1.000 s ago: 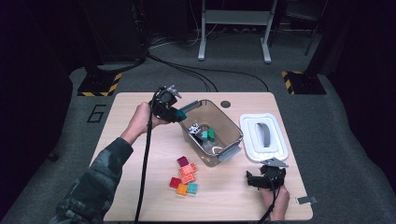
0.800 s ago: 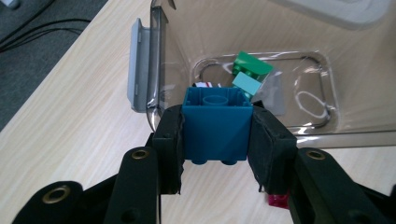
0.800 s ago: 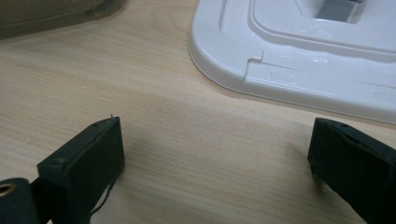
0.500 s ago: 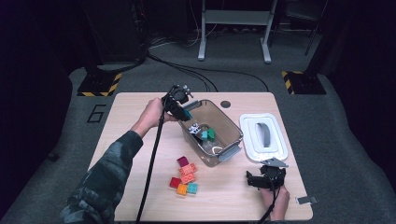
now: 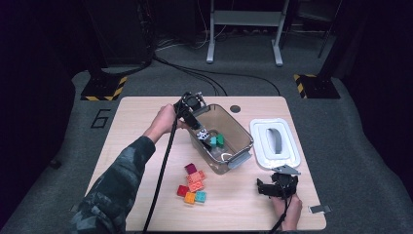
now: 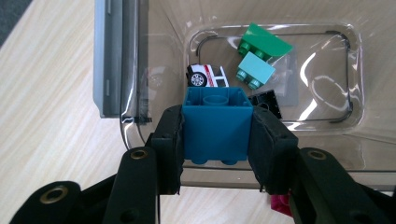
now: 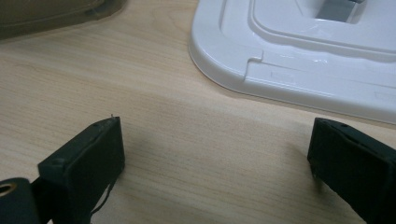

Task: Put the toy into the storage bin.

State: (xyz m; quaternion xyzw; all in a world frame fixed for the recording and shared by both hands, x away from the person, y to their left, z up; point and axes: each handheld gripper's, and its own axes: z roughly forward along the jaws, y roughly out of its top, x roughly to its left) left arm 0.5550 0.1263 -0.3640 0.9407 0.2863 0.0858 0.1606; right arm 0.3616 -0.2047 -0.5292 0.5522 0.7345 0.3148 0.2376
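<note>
My left gripper (image 6: pixel 215 140) is shut on a blue brick (image 6: pixel 215 126) and holds it over the near rim of the clear plastic bin (image 6: pixel 355 60). In the high view that gripper (image 5: pixel 195 114) hangs at the bin's (image 5: pixel 243 141) left back corner. Inside the bin lie a green brick (image 6: pixel 264 41), a light teal brick (image 6: pixel 254 69), a small white toy car (image 6: pixel 208 76) and a black piece (image 6: pixel 266 101). My right gripper (image 7: pixel 217 154) rests low over bare table wood with its jaws wide apart and nothing between them; in the high view it (image 5: pixel 277 187) sits near the front right.
The bin's white lid (image 5: pixel 275 144) lies flat to the right of the bin, just beyond my right gripper (image 7: pixel 299 51). A cluster of red, orange, magenta and teal bricks (image 5: pixel 192 185) lies on the table in front of the bin. A magenta brick (image 6: pixel 280 205) peeks below my left jaws.
My left hand has carried the blue brick rightward and slightly down, from left of the bin to over its corner. The right gripper has stayed put.
</note>
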